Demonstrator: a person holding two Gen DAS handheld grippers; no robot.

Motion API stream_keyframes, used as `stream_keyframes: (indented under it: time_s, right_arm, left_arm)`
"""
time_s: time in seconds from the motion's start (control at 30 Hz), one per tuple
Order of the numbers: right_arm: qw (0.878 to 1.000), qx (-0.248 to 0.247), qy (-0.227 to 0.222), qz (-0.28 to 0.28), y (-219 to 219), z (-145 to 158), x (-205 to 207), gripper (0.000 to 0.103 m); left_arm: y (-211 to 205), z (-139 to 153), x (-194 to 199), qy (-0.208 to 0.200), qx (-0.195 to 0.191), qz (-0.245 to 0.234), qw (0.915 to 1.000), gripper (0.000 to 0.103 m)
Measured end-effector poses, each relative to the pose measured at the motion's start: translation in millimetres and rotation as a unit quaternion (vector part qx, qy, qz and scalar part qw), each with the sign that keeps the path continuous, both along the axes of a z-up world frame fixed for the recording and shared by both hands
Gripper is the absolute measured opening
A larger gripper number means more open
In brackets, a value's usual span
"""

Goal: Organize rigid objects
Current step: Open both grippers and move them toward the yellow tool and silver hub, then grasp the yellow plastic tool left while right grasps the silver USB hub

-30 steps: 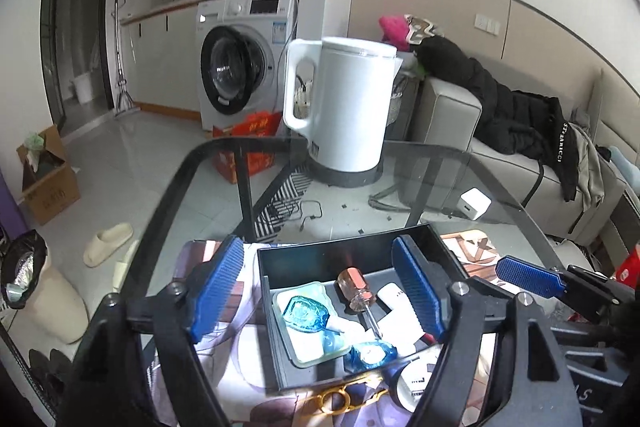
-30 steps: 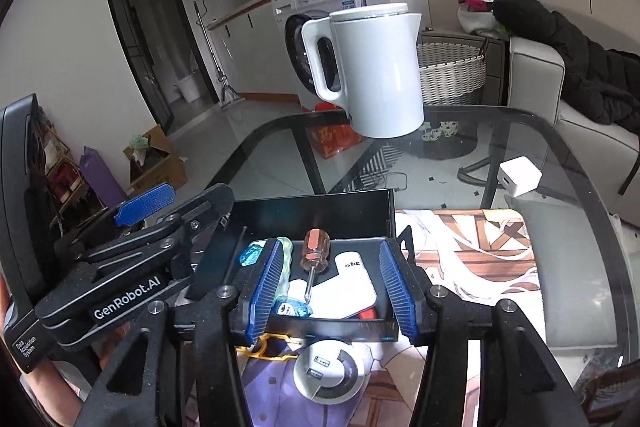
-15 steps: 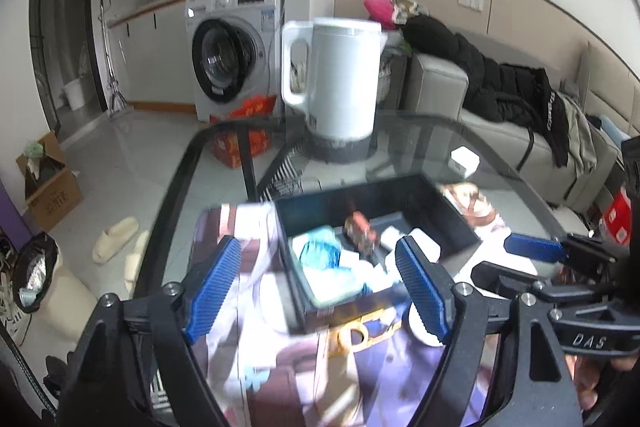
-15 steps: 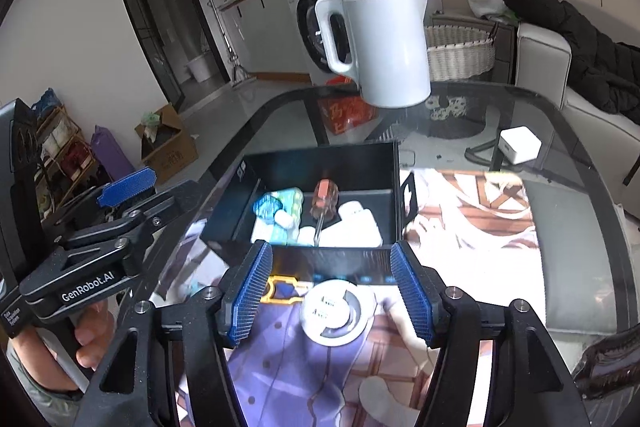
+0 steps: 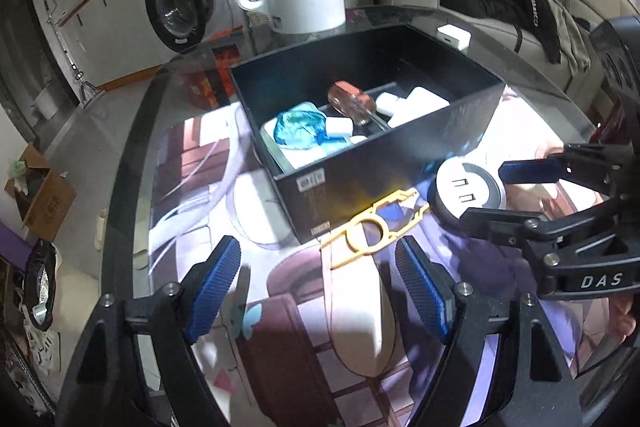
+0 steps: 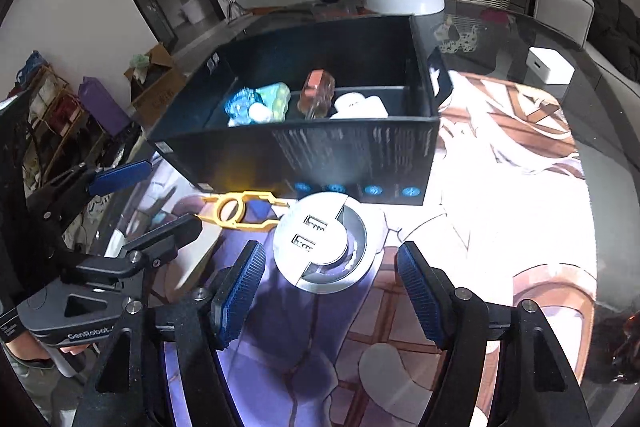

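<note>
Both tongs (image 5: 320,281) (image 6: 330,289) agape (empty)

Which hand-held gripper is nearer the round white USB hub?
Right. The right hand-held gripper is open with the round white USB hub just ahead between its fingers; the left hand-held gripper sits further left, facing the yellow tool.

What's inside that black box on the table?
Inside the black box lie a screwdriver with a clear amber handle, blue translucent pieces on a pale tray, and white plastic items. The near wall hides the box floor closest to the cameras.
</note>
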State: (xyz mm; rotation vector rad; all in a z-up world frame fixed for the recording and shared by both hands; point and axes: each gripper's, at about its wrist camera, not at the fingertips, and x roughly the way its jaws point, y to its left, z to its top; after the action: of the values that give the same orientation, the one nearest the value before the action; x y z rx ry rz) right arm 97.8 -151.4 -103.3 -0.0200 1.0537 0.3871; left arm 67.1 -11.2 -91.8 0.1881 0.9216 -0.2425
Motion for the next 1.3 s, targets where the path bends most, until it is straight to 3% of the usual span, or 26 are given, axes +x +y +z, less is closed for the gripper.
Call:
stream_keyframes:
  time_s: [0.23, 0.33, 0.47, 0.6, 0.7, 0.77, 0.8, 0.97, 1.13, 1.2, 1.23, 1.3]
  right_arm:
    - [0.999, -0.039, -0.014, 0.018, 11, -9, 4, 0.07]
    - [0.998, -0.055, -0.011, 0.012, 8, -9, 5, 0.058]
    - [0.998, -0.055, -0.005, 0.002, -4, -9, 4, 0.058]
    - [0.999, -0.042, 0.001, -0.004, -15, -8, 5, 0.058]
    - [0.999, -0.038, 0.003, -0.006, -17, -9, 8, 0.059]
    - [0.999, -0.036, 0.004, -0.007, -17, -9, 9, 0.059]
    - [0.999, -0.036, 0.005, -0.007, -18, -8, 9, 0.059]
    - [1.0, -0.029, 0.011, -0.004, -19, -7, 5, 0.059]
    - [1.0, -0.018, 0.021, 0.001, -17, -5, 0, 0.059]
    - [1.0, -0.019, 0.014, 0.0, -17, -2, 1, 0.06]
    - [1.0, -0.025, 0.009, -0.003, -16, -1, 2, 0.061]
    - [0.999, -0.033, -0.001, -0.007, -15, -1, 3, 0.07]
  left_arm:
    - [-6, -4, 2, 0.01, 0.011, -0.017, 0.9997, 0.08]
    - [-14, -7, 2, 0.01, 0.023, -0.031, 0.9992, 0.08]
    - [-19, -16, 10, 0.018, 0.033, -0.035, 0.9987, 0.08]
    - [-21, -17, 16, 0.022, 0.021, -0.035, 0.9989, 0.08]
    - [-19, -16, 16, 0.037, 0.007, -0.034, 0.9987, 0.069]
    - [-18, -15, 14, 0.053, -0.01, -0.039, 0.9978, 0.046]
    - [-17, -14, 12, 0.064, -0.021, -0.044, 0.9968, 0.041]
    - [-23, -12, -10, 0.069, -0.007, -0.067, 0.9953, 0.021]
    - [-22, -10, -17, 0.069, -0.007, -0.068, 0.9953, 0.024]
    - [-24, -11, -13, 0.059, -0.002, -0.065, 0.9961, 0.04]
    - [-25, -11, -9, 0.056, -0.002, -0.065, 0.9963, 0.055]
    - [-30, -13, -4, 0.053, -0.001, -0.066, 0.9964, 0.055]
